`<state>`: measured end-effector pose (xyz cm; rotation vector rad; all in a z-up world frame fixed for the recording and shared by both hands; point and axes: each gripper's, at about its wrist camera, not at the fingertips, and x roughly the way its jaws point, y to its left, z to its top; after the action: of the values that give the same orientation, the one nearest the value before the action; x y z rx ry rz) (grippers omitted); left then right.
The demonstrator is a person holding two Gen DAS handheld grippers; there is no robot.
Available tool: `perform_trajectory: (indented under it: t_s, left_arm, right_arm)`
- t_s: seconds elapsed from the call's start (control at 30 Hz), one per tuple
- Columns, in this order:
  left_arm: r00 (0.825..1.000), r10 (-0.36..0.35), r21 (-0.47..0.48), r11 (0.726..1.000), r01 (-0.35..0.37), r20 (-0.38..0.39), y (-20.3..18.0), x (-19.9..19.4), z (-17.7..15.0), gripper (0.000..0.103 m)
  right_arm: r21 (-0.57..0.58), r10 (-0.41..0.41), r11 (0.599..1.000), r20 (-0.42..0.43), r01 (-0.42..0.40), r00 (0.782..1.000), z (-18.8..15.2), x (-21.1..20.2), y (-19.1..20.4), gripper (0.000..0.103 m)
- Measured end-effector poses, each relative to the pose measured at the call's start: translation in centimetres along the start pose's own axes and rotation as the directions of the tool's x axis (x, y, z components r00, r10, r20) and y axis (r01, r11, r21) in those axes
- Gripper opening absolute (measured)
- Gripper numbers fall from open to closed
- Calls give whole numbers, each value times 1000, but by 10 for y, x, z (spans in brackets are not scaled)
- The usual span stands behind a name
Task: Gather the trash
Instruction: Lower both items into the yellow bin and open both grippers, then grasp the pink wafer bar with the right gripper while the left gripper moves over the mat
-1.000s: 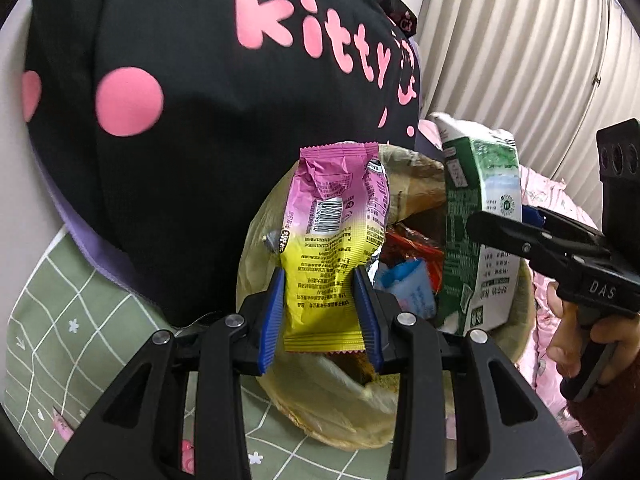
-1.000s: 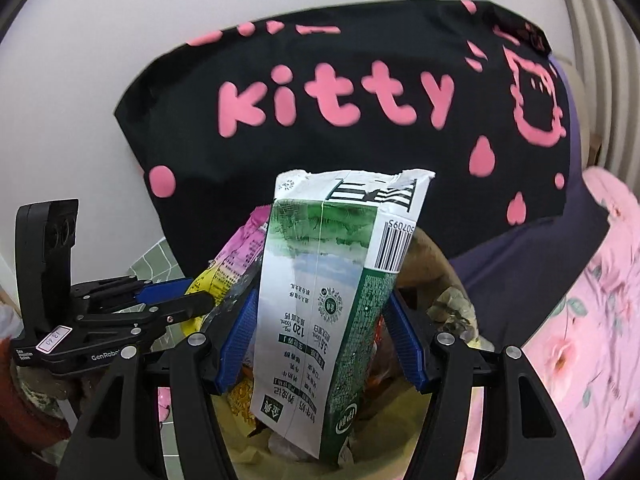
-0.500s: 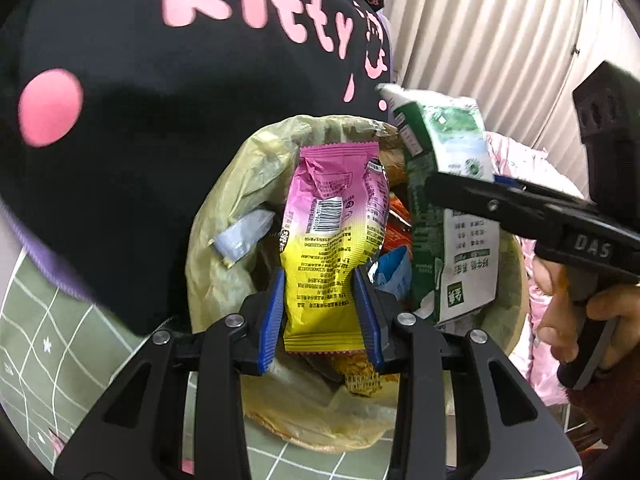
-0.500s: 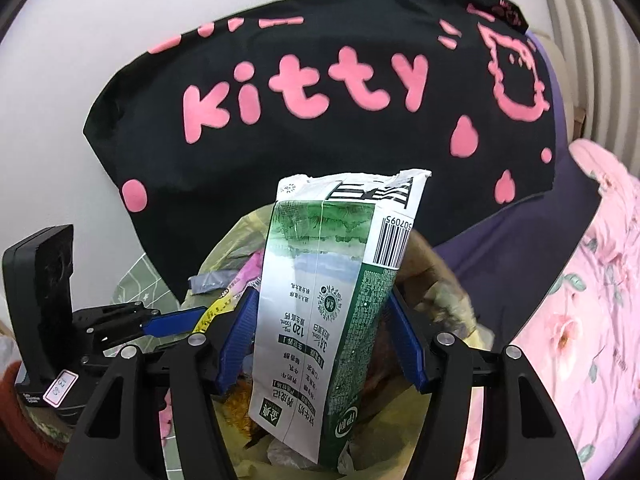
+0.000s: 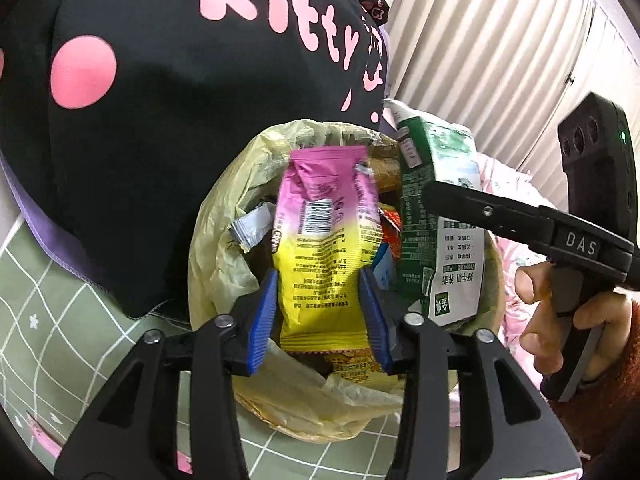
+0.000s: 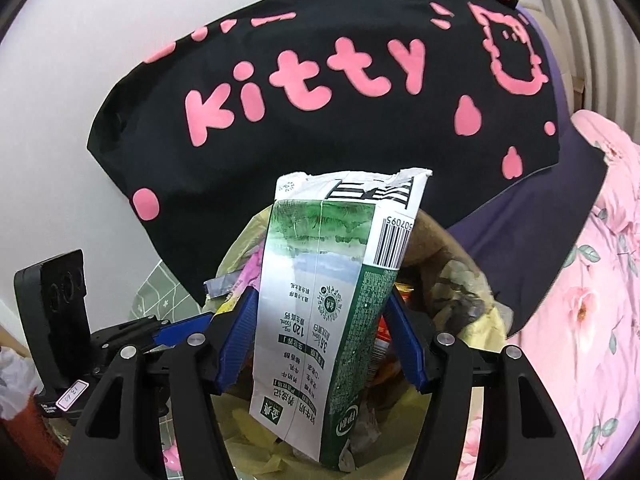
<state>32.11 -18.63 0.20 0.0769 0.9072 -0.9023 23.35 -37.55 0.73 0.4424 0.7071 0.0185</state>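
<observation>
My left gripper (image 5: 320,312) is shut on a pink and yellow snack wrapper (image 5: 326,240) and holds it over the open mouth of a trash bin lined with a yellowish bag (image 5: 224,248). My right gripper (image 6: 318,340) is shut on a green and white milk carton (image 6: 328,304) and holds it upright over the same bin (image 6: 460,280). The carton also shows in the left wrist view (image 5: 436,216), just right of the wrapper. The bin holds several wrappers and scraps.
A black pillow with pink "Kitty" lettering (image 5: 160,80) leans right behind the bin; it also shows in the right wrist view (image 6: 320,88). A green checked sheet (image 5: 60,312) lies at left, a pink floral blanket (image 6: 580,300) at right, and curtains (image 5: 480,40) behind.
Both grippers have moved closer over the bin with their items still held. The bin mouth now fills more of both views.
</observation>
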Motion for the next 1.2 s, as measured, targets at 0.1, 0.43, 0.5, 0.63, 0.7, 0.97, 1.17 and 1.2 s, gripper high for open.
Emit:
perform_trajectory:
  t_s: [0.1, 0.43, 0.5, 0.63, 0.7, 0.97, 1.17, 1.2]
  left_arm:
    - [1000, 17, -17, 1000, -17, 26, 1, -7, -2, 45]
    - [992, 69, -88, 994, -60, 105, 12, -52, -18, 51]
    - [988, 100, -114, 990, -87, 114, 19, -63, -25, 51]
    - [979, 160, -153, 978, -141, 125, 34, -82, -41, 51]
    - [971, 201, -178, 968, -177, 128, 45, -95, -54, 51]
    - [909, 404, -322, 878, -354, 101, 106, -152, -123, 51]
    - [855, 517, -497, 754, -430, 43, 149, -197, -184, 51]
    - [850, 526, -518, 737, -435, 34, 152, -202, -194, 51]
  right_arm:
    - [5, -2, 1000, 9, 2, 1000, -1, -5, -1, 60]
    - [32, -14, 999, 51, 12, 999, -5, -16, -3, 61]
    - [16, -16, 1000, 59, 15, 998, -5, -17, 2, 61]
    - [-18, -9, 1000, 68, 11, 998, -4, -18, 13, 61]
    - [-50, -1, 999, 64, 4, 998, -4, -16, 23, 61]
    - [-278, 51, 959, 5, -48, 999, -15, 0, 89, 61]
    - [-414, 126, 899, -70, -144, 990, -39, 20, 143, 61]
    - [-427, 132, 891, -88, -157, 987, -45, 25, 151, 59]
